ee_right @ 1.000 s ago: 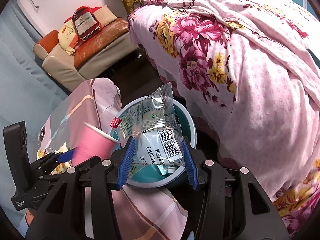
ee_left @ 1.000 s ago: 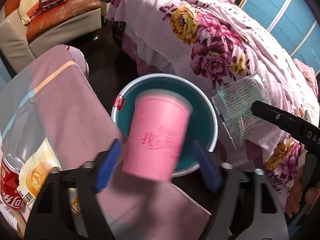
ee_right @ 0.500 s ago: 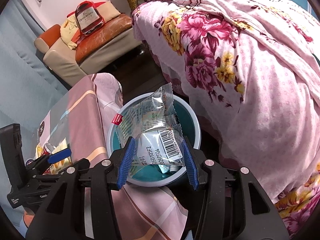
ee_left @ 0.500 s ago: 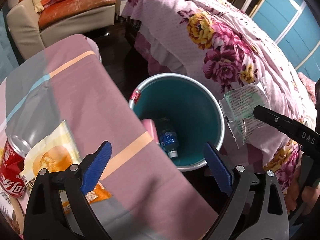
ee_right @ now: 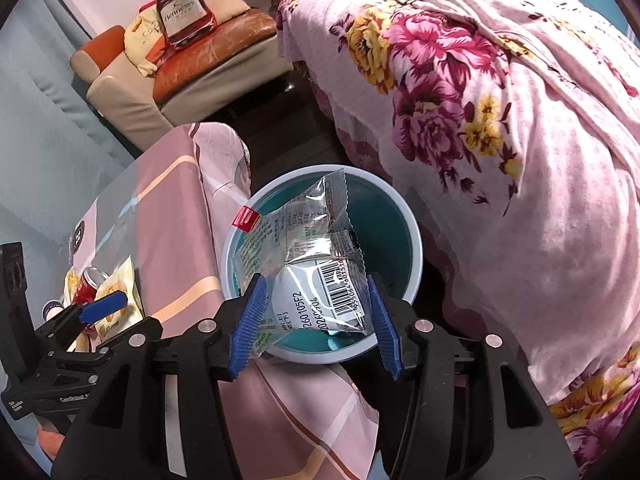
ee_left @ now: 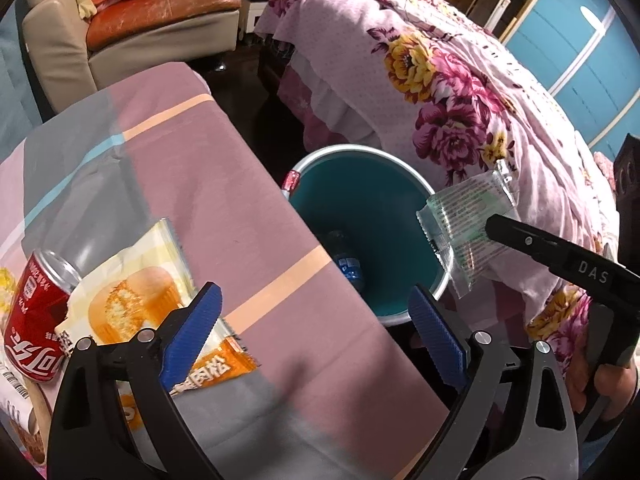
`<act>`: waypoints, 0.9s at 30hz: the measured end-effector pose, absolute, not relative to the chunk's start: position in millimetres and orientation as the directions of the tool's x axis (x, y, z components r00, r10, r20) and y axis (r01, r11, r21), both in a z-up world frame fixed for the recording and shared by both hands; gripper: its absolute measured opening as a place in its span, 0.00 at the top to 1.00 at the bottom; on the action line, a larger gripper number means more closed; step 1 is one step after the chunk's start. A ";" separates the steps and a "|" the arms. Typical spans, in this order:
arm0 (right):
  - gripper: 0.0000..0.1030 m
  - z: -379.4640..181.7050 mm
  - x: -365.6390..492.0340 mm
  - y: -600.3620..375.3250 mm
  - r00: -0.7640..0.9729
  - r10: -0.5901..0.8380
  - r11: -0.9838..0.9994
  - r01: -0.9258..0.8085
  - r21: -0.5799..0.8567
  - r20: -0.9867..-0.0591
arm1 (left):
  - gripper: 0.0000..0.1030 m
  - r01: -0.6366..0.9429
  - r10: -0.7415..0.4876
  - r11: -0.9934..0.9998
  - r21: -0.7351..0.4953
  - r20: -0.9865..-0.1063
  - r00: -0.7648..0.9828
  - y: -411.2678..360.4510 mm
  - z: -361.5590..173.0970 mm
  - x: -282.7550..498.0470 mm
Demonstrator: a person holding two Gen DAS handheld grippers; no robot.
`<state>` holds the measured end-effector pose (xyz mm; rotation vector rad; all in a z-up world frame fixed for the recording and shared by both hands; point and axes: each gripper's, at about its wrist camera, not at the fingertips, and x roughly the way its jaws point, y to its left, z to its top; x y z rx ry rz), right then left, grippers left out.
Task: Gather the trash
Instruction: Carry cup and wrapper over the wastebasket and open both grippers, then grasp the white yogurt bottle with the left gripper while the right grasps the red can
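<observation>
A teal trash bin (ee_left: 416,188) with a white rim stands on the floor between the table and the bed; it also shows in the right wrist view (ee_right: 416,248). A blue-labelled bottle (ee_left: 346,264) lies inside it. My right gripper (ee_right: 314,320) is shut on a clear plastic wrapper (ee_right: 304,264) with a barcode, held above the bin; the wrapper also shows in the left wrist view (ee_left: 466,224). My left gripper (ee_left: 314,332) is open and empty over the table edge. A red cola can (ee_left: 38,320) and a cake wrapper (ee_left: 132,296) lie on the table.
The table (ee_left: 172,152) carries a pink, grey and orange striped cloth. A bed with a floral pink cover (ee_left: 460,92) stands just beyond the bin. A beige and orange sofa (ee_left: 140,28) is at the back left. Dark floor lies between them.
The pink cup left my left gripper and dropped into the bin, and is now out of sight. My left gripper opened and drew back over the table. The right gripper kept hold of the wrapper.
</observation>
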<state>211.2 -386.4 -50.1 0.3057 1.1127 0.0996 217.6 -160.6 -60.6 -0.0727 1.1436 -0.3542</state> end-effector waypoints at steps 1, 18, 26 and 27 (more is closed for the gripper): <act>0.48 -50.8 211.7 -384.5 0.438 0.234 0.953 0.073 0.293 -0.868 | 0.08 0.235 -0.312 0.942 -0.237 -0.877 0.366 -158.0 -60.4 217.2; 0.26 -41.5 201.1 -343.2 0.392 0.259 0.953 0.047 0.300 -0.883 | 0.08 0.157 -0.314 0.949 -0.273 -0.859 0.404 -100.8 -50.7 192.0; 0.26 -33.9 191.8 -295.3 0.359 0.283 0.956 -0.027 0.293 -0.890 | 0.08 0.062 -0.275 0.959 -0.276 -0.855 0.440 -45.3 -42.0 169.7; 0.26 -32.4 190.5 -287.1 0.354 0.285 0.956 -0.040 0.291 -0.891 | 0.08 0.045 -0.268 0.960 -0.277 -0.854 0.446 -36.9 -40.9 166.9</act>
